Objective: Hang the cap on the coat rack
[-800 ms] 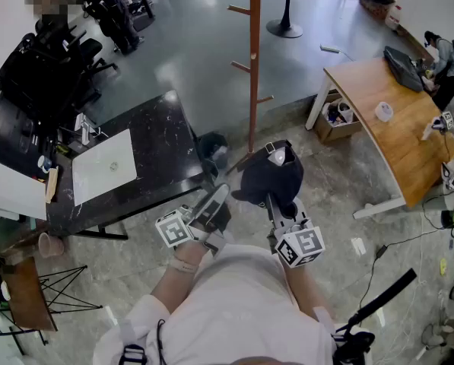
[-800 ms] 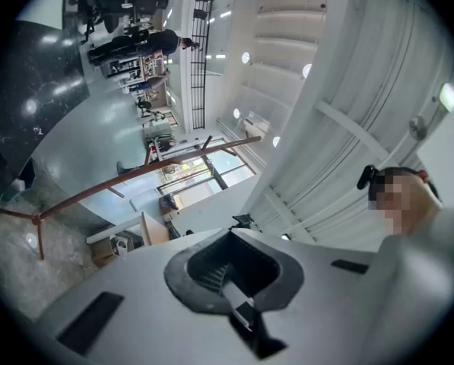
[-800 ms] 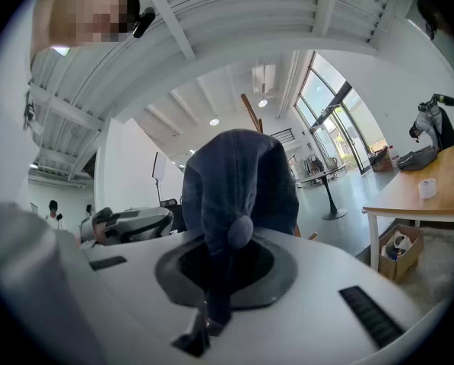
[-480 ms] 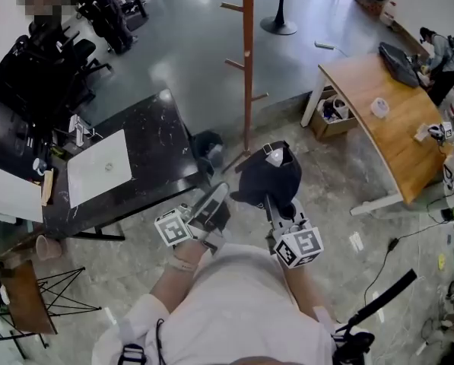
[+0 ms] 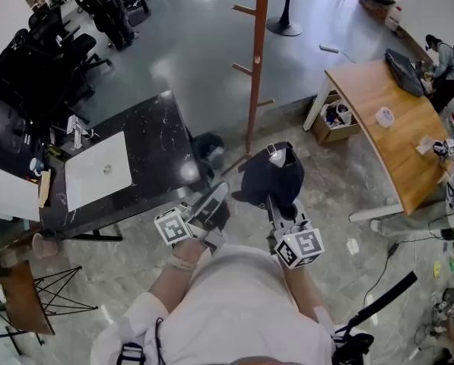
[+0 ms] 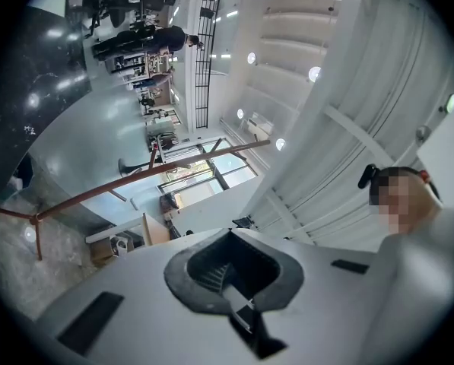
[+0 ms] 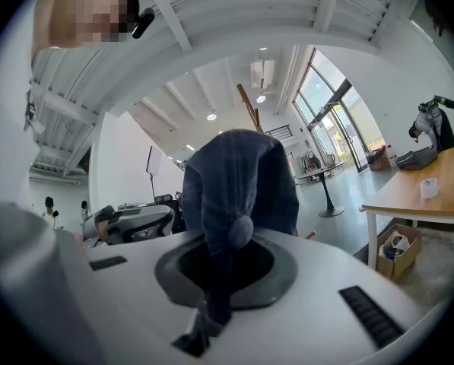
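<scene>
A dark navy cap (image 5: 271,175) hangs crown-up from my right gripper (image 5: 273,201), which is shut on its fabric just in front of my body. In the right gripper view the cap (image 7: 238,188) fills the middle and hides the jaws. The wooden coat rack (image 5: 255,67) stands on the floor straight beyond the cap, its short pegs bare; it also shows as a thin pole (image 7: 249,109) behind the cap. My left gripper (image 5: 211,202) sits beside the cap on the left, shut and holding nothing. The rack (image 6: 135,182) crosses that gripper's own view.
A black marble table (image 5: 162,139) with a white sheet (image 5: 97,169) lies at the left, a black bin (image 5: 211,146) by its corner. A curved wooden desk (image 5: 394,124) and cardboard box (image 5: 334,117) stand at the right, with a person (image 5: 443,55) beyond. Cables (image 5: 386,245) trail across the floor.
The head view swayed slightly, so the rack and room shifted in the picture. Both grippers and the cap hold the same place before my body.
</scene>
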Motion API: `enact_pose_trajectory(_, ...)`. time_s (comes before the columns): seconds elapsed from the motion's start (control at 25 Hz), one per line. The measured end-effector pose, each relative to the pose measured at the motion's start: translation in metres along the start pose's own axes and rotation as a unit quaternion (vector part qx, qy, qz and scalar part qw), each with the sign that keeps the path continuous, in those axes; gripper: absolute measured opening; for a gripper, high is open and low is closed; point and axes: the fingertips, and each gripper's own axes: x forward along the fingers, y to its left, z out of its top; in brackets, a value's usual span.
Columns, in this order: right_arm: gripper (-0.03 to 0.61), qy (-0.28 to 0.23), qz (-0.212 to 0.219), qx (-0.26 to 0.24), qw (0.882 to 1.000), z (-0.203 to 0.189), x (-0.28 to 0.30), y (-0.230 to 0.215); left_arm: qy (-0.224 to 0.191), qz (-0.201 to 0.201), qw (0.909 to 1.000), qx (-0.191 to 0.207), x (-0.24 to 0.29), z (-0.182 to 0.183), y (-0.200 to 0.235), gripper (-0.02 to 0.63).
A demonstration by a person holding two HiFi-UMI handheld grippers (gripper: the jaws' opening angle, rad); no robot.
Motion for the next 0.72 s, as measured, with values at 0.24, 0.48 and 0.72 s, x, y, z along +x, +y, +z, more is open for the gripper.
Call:
enact_pose_trajectory(0.24, 0.029, 0.006, 0.006, -0.003, 1.000, 0.002, 0.049, -0.012, -0.006, 0.001, 1.0000, 0.000, 0.018, 0.037, 0.027, 0.008)
enact_pose_trajectory(0.48, 0.029, 0.010, 0.010, 0.000, 1.000, 0.011, 0.104, -0.018, -0.011, 0.008, 0.9999, -0.001, 0.032, 0.086, 0.050, 0.008)
enact_pose_trajectory(0.72, 0.029, 0.014, 0.010, 0.003, 1.000, 0.016, 0.160, -0.017, -0.023, 0.013, 0.9996, -0.009, 0.034, 0.137, 0.072, 0.008)
